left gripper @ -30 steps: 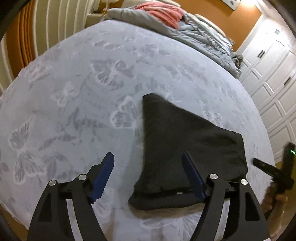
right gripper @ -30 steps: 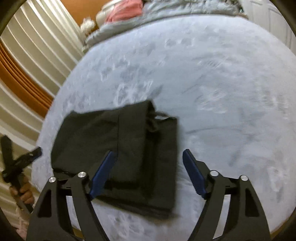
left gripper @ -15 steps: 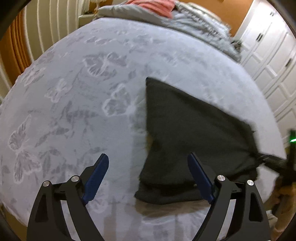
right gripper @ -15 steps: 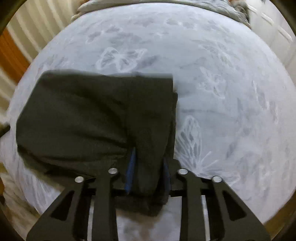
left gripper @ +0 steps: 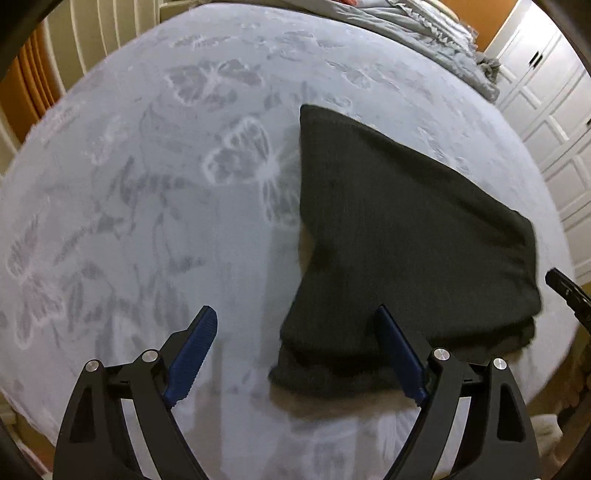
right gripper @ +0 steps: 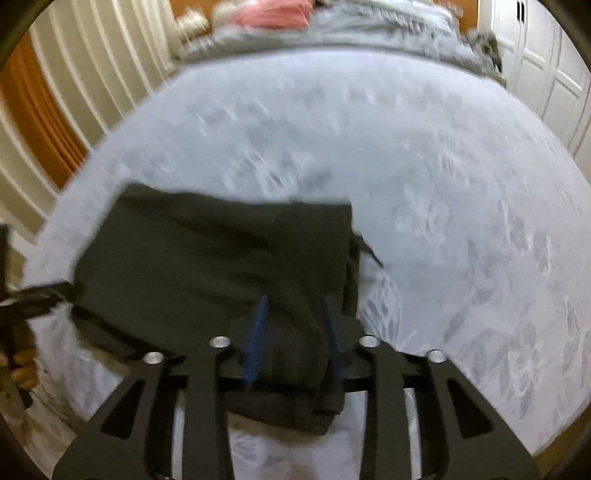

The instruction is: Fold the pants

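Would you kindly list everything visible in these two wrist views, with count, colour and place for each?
pants: one, black, folded, lying near the front edge of the bed
bedspread: one, pale grey with butterfly print, covering the bed
blanket: one, grey, rumpled at the far end of the bed
pink cloth: one, pink, on the bedding at the far end
cupboard doors: several, white, panelled, beyond the bed on the right side of the left wrist view
left gripper: black with blue pads, open, hovering at the pants' near left corner
right gripper: black with blue pads, shut on the pants' near edge
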The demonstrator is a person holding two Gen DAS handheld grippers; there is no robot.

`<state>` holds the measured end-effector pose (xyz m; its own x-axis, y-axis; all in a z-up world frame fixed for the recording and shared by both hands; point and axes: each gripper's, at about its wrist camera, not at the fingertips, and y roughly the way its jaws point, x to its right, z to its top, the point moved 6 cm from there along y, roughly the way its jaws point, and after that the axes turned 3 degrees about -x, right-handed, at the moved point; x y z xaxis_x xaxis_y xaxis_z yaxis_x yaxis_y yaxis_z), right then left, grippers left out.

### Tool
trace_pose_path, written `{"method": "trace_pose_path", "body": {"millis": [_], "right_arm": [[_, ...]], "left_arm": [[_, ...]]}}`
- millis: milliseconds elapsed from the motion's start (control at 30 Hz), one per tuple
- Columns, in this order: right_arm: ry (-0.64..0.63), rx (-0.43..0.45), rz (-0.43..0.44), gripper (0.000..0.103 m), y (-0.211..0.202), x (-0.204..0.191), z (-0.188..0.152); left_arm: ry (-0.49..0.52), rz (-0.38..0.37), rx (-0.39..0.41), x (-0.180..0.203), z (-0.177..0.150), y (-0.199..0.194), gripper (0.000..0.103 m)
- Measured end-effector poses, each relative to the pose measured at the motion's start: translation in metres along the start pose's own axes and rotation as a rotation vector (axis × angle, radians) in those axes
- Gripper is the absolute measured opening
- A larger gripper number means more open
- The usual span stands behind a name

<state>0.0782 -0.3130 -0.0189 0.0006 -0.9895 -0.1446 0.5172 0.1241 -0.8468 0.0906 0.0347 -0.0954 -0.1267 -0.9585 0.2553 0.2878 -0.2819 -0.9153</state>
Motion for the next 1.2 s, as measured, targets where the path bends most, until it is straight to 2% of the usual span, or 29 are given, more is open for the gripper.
{"method": "trace_pose_path", "body": {"millis": [100,133,167,300,367,433,533,633,767,867,967,1033,1133,1200], "right_arm": [[-0.049,-0.007,0.032,0.037,0.001,-0.012,-0.003],[-0.071,-0.014,0.054,0.037,0.006,-0.025,-0.003],[-0.096,-0.021,0.070,0.037,0.012,-0.041,-0.004],[-0.282,-0.033,0.103,0.037,0.030,-0.106,-0.009],[-0.335,-0.039,0.129,0.037,0.037,-0.139,-0.021],[-0.415,-0.040,0.165,0.037,0.043,-0.175,-0.025],[-0.539,-0.033,0.178,0.037,0.054,-0.218,-0.033],[-0.630,-0.043,0.141,0.037,0.068,-0.244,-0.045],[-0.641,-0.049,0.088,0.035,0.087,-0.251,-0.038],[-0.573,-0.086,0.140,0.023,0.099,-0.251,-0.027],[-0.525,-0.095,0.185,0.022,0.100,-0.248,-0.021],[-0.490,-0.100,0.218,0.022,0.098,-0.245,-0.018],[-0.456,-0.108,0.249,0.022,0.096,-0.241,-0.016],[-0.459,-0.119,0.260,0.022,0.095,-0.241,-0.016]], "left_arm": [[0.004,-0.062,-0.015,-0.012,-0.022,-0.001,0.084],[0.014,-0.090,-0.044,-0.014,-0.034,0.002,0.084],[0.032,-0.090,-0.041,-0.012,-0.041,0.000,0.084],[0.126,0.013,0.036,-0.006,-0.050,-0.012,0.084],[0.158,0.109,0.074,-0.011,-0.044,-0.014,0.084],[0.159,0.193,0.070,-0.021,-0.041,-0.012,0.084],[0.154,0.208,0.067,-0.031,-0.040,-0.013,0.084],[0.169,0.210,0.103,-0.036,-0.033,-0.017,0.085],[0.236,0.200,0.159,-0.037,-0.027,-0.019,0.084],[0.303,0.187,0.198,-0.027,-0.022,-0.016,0.084],[0.380,0.165,0.221,-0.012,-0.014,-0.008,0.084],[0.422,0.164,0.209,-0.005,-0.014,-0.001,0.083],[0.448,0.122,0.214,0.004,-0.013,-0.002,0.071],[0.436,0.079,0.180,0.007,-0.013,0.002,0.053]]}}
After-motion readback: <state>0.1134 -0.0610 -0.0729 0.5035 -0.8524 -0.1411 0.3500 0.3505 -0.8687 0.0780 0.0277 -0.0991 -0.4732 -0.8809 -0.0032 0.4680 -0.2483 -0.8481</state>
